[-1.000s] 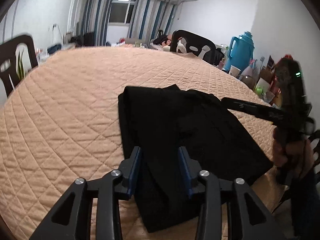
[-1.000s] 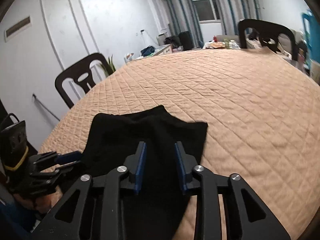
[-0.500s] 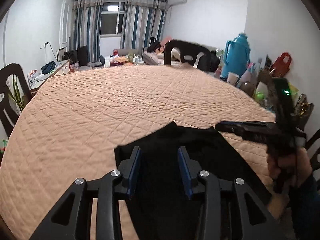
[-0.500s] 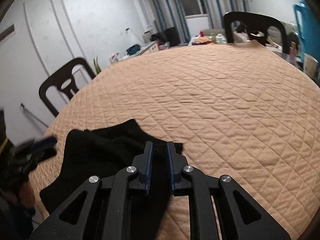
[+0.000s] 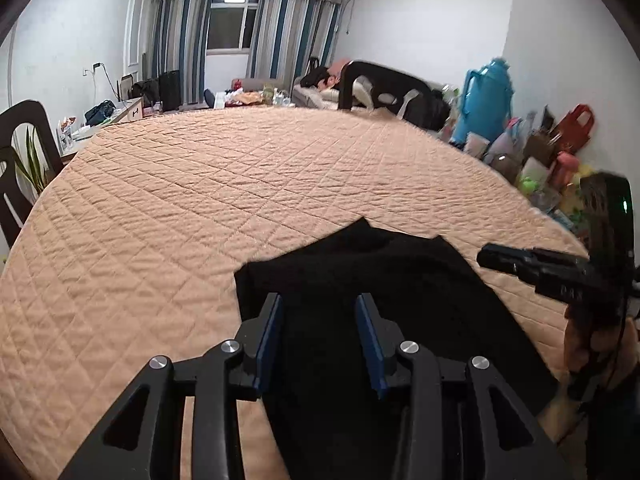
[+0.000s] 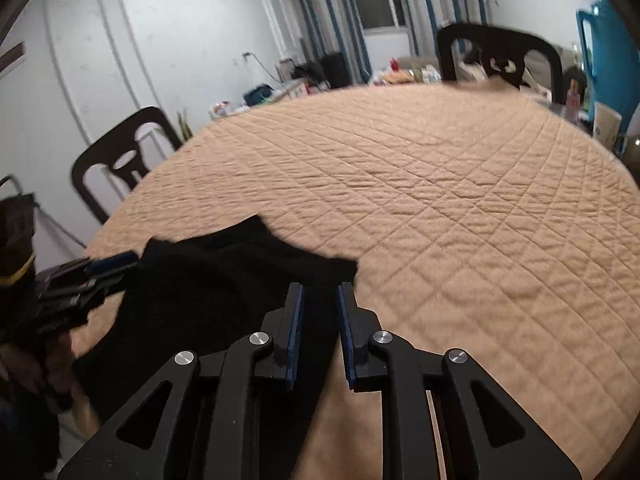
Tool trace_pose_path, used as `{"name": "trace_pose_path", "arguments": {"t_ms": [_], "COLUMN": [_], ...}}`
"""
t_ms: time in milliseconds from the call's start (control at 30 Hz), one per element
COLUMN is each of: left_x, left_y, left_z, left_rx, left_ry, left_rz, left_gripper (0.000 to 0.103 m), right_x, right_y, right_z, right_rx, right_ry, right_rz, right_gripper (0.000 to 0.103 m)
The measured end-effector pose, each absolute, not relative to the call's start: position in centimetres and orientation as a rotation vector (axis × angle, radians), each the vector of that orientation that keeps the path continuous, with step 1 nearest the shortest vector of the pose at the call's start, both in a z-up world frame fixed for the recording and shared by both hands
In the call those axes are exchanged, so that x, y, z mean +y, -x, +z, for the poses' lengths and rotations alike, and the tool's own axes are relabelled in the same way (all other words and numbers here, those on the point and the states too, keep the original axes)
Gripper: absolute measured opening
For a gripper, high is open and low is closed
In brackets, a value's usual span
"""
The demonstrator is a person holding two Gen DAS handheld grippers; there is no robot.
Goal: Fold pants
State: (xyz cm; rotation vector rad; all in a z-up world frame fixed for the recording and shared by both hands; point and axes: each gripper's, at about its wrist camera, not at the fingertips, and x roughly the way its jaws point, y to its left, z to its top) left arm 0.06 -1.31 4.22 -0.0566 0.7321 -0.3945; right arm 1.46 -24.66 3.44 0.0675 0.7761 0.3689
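Already folded, black pants (image 5: 360,276) lay at near edge of quilted tabletop (image 5: 192,200); left tongs (image 5: 320,316) hovered above, blue pads well apart, nothing between; right tongs (image 6: 320,304) over pants' right corner, narrow gap showing, gripped nothing; dark chair (image 6: 116,164) stood beside tabletop.
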Motion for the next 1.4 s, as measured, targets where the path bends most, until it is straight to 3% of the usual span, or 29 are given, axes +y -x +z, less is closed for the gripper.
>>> {"name": "trace_pose_path", "arguments": {"t_ms": [400, 1400], "left_x": [-0.6, -0.8], "left_y": [7.0, 5.9], "left_z": [2.7, 2.0], "left_rx": [0.71, 0.723], "left_ry": [0.027, 0.05], "left_rz": [-0.359, -0.273], "left_gripper": [0.042, 0.044], "right_x": [-21.2, -21.3], "right_y": [8.7, 7.7], "right_z": [2.4, 2.3], "right_rx": [0.691, 0.669], "right_ry": [0.05, 0.022], "right_rz": [0.471, 0.442], "right_gripper": [0.018, 0.021]}}
